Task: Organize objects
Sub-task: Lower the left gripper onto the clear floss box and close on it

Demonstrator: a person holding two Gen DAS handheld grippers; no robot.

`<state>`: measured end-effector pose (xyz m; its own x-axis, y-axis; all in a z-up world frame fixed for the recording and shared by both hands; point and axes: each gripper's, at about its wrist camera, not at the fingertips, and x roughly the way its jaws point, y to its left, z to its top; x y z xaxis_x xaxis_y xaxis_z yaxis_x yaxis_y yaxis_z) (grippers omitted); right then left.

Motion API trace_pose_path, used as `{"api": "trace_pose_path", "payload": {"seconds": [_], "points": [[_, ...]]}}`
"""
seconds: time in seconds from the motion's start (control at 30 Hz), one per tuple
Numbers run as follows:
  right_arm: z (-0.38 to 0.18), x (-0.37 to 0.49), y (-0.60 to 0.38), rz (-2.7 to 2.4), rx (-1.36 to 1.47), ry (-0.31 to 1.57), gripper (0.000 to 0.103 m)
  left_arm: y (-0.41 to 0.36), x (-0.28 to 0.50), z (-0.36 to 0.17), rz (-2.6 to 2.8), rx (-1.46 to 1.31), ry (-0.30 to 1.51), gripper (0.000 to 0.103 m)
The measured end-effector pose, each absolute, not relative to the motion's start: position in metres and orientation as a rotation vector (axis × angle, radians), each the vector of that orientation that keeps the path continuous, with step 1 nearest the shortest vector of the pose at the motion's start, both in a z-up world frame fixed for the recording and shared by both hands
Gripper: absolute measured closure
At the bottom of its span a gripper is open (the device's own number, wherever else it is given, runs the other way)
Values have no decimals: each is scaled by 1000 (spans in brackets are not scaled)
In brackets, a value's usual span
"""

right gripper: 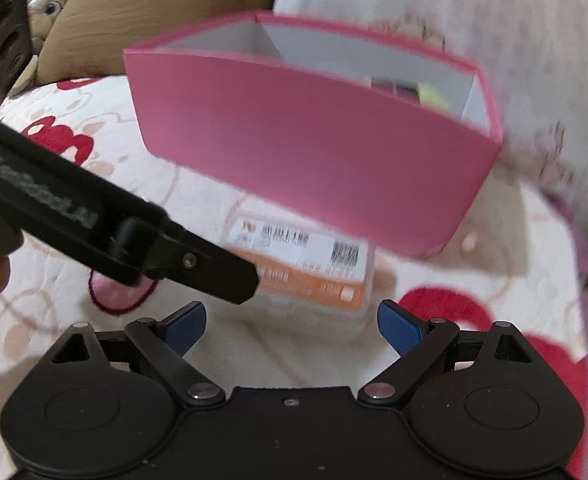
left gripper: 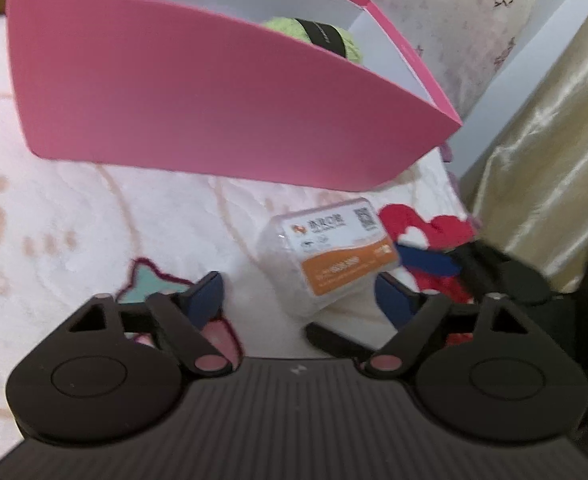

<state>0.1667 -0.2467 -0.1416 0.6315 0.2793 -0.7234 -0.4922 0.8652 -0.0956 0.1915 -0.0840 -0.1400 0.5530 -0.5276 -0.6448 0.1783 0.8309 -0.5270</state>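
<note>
A pink box [left gripper: 214, 112] with a white inside stands on the bedspread and holds a green yarn ball [left gripper: 325, 38] with a black band. In front of it lies a clear plastic box [left gripper: 325, 256] with a white and orange label. My left gripper [left gripper: 299, 300] is open just short of this plastic box, and its pads do not press on it. My right gripper [right gripper: 292, 324] is open too, close behind the same plastic box [right gripper: 313, 268]. One finger of the left gripper [right gripper: 222, 276] reaches across the box's left end. Whether it touches the box I cannot tell.
The bedspread [left gripper: 74, 220] is white and quilted, with red hearts and a star patch. A brown pillow [right gripper: 154, 12] and a plush toy [right gripper: 48, 6] lie behind the pink box [right gripper: 313, 148]. A gold curtain [left gripper: 553, 120] hangs at the right.
</note>
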Motion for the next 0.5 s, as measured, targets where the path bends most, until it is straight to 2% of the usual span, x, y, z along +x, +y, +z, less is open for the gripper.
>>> {"api": "trace_pose_path", "payload": {"seconds": [0.07, 0.13, 0.37, 0.5], "points": [[-145, 164, -248, 457, -264, 777, 12, -84, 192, -144, -442, -442, 898, 46], [-145, 158, -250, 466, -224, 754, 13, -85, 193, -145, -462, -463, 914, 54], [-135, 141, -254, 550, -105, 803, 13, -67, 174, -144, -476, -556, 1029, 53], [-138, 137, -256, 597, -25, 872, 11, -50, 168, -147, -422, -596, 1070, 48]]}}
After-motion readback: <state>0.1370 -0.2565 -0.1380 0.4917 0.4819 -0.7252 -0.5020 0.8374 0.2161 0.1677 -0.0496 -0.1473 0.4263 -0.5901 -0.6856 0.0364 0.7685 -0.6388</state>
